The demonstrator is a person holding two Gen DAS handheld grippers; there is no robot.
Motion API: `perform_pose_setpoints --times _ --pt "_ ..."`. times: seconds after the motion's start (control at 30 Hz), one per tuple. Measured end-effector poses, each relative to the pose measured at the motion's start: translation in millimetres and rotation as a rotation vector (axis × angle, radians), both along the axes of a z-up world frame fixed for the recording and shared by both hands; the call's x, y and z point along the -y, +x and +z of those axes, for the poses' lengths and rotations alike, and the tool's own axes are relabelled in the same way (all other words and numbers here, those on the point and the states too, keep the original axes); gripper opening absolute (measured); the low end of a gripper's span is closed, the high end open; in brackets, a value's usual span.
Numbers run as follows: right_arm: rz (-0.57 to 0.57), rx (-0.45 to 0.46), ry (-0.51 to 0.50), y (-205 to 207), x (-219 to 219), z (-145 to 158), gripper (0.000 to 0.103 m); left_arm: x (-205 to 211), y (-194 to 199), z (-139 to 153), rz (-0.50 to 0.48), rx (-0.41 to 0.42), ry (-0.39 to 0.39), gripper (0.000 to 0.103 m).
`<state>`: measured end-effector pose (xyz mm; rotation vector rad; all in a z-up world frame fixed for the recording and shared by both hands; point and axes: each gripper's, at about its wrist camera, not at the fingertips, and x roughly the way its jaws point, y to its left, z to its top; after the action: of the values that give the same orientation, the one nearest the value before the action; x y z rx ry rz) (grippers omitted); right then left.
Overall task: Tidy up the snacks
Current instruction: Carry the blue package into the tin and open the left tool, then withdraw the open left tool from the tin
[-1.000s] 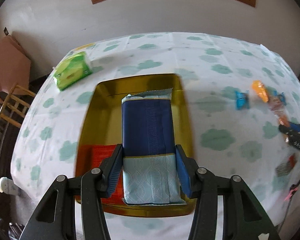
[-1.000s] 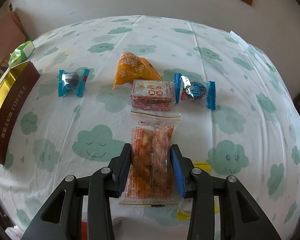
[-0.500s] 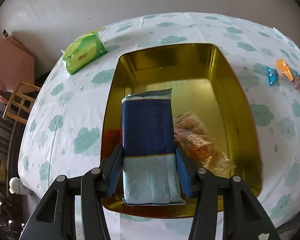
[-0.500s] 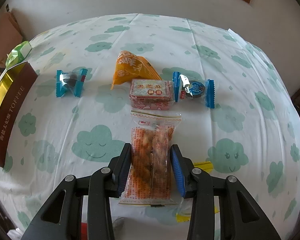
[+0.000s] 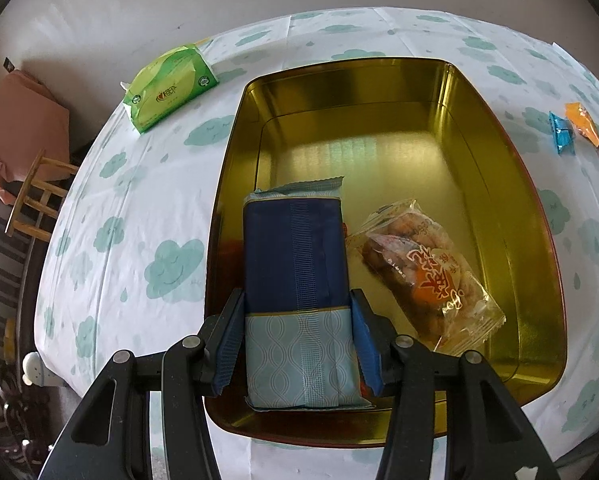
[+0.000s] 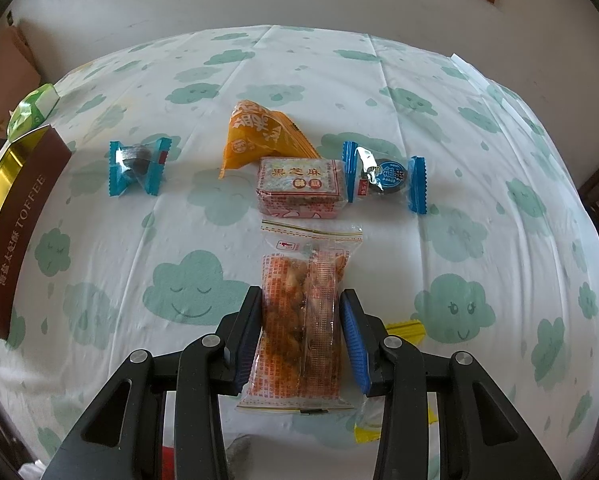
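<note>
The left tool point(image 5: 297, 338), clamped on the blue packet point(image 5: 297, 280), has dropped low into the gold tin point(image 5: 539, 240), beside a bagged pastry point(image 5: 423, 268); release looks due. The right tool point(image 6: 301, 334) grips a clear snack bag point(image 6: 303, 312) above the worktop point(image 6: 479, 184), unmoved.

Your left wrist camera looks steeply down along its jaws, close above the gold tin point(image 5: 539, 248) on the desk point(image 5: 147, 200). Your right one tilts down over the loose snacks, sharing the tin point(image 6: 19, 216), green pack point(image 6: 33, 108) and desk.
</note>
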<state>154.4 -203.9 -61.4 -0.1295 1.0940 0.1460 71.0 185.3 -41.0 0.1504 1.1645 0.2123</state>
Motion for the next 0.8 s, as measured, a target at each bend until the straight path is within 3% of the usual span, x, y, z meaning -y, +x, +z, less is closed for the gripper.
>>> perform_pose_setpoints --times 0.37,0.8 --pt "-0.002 -0.001 0.002 0 0 0 0.04 1 -1 -1 -0.002 0.004 -0.001 0.052" --pt "-0.001 -0.002 0.001 0 0 0 0.04 4 -7 16 0.008 0.065 0.004 0.069"
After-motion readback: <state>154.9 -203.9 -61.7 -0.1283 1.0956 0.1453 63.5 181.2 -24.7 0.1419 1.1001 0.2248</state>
